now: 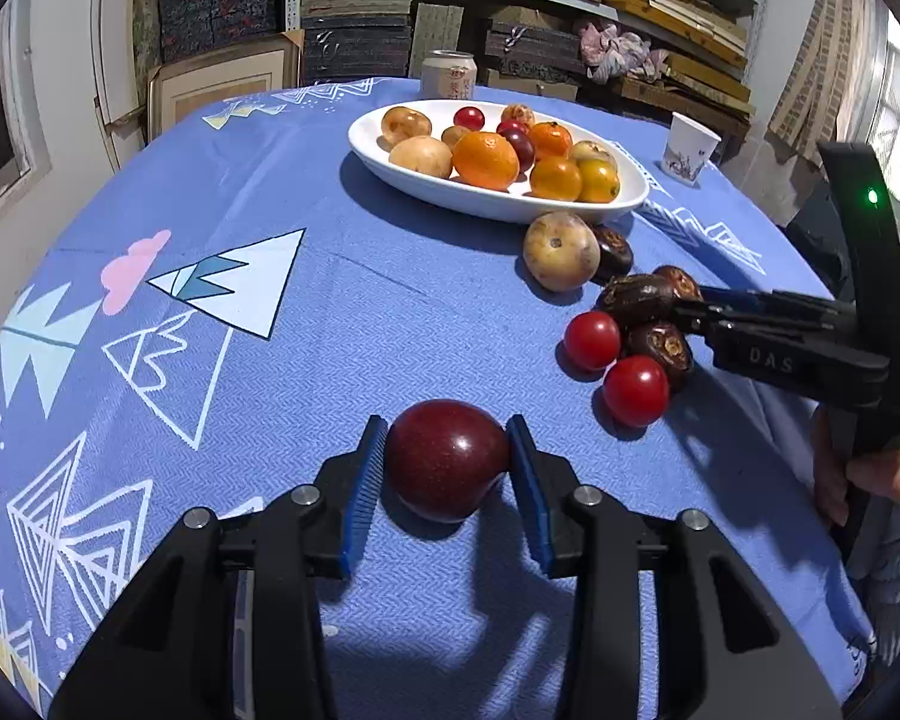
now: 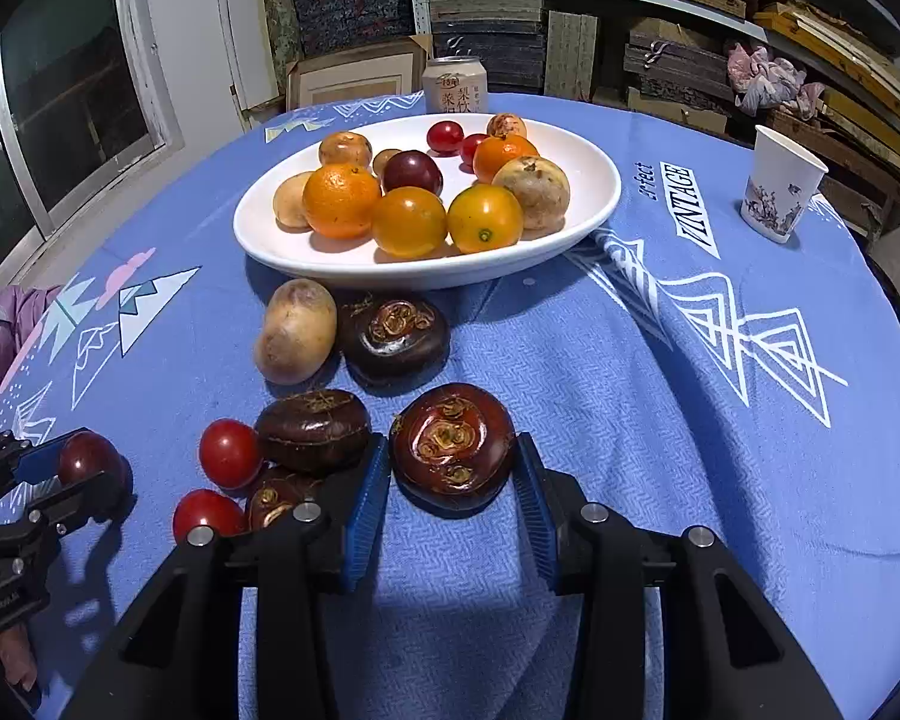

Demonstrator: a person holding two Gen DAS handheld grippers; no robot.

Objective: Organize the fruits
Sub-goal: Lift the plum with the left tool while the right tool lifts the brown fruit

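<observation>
The left gripper has its 2 blue pads against the sides of a dark red plum that rests on the tablecloth, so it is grasping the plum at table level. The right gripper straddles a dark brown water chestnut, which sits on the cloth; its left pad touches the chestnut, while the right pad stands so close that I cannot tell whether it presses.

Just left of that chestnut lie 2 more water chestnuts and 2 red cherry tomatoes, bunched together. A little farther off, a pale yellow-brown fruit and another water chestnut lie side by side, just in front of the near rim of the white oval dish. The dish holds 2 oranges, 2 yellow tomatoes, another plum, small red tomatoes and several pale brown fruits.

The cloth is blue with white triangle line patterns, pink clouds and the word VINTAGE. At the far edge stands a drink can; at the far right, a white paper cup. Behind the table, shelves carry stacked flat boxes and boards, a framed picture leans on the floor, and a window is on the left. A person's hand grips the right tool's handle.
</observation>
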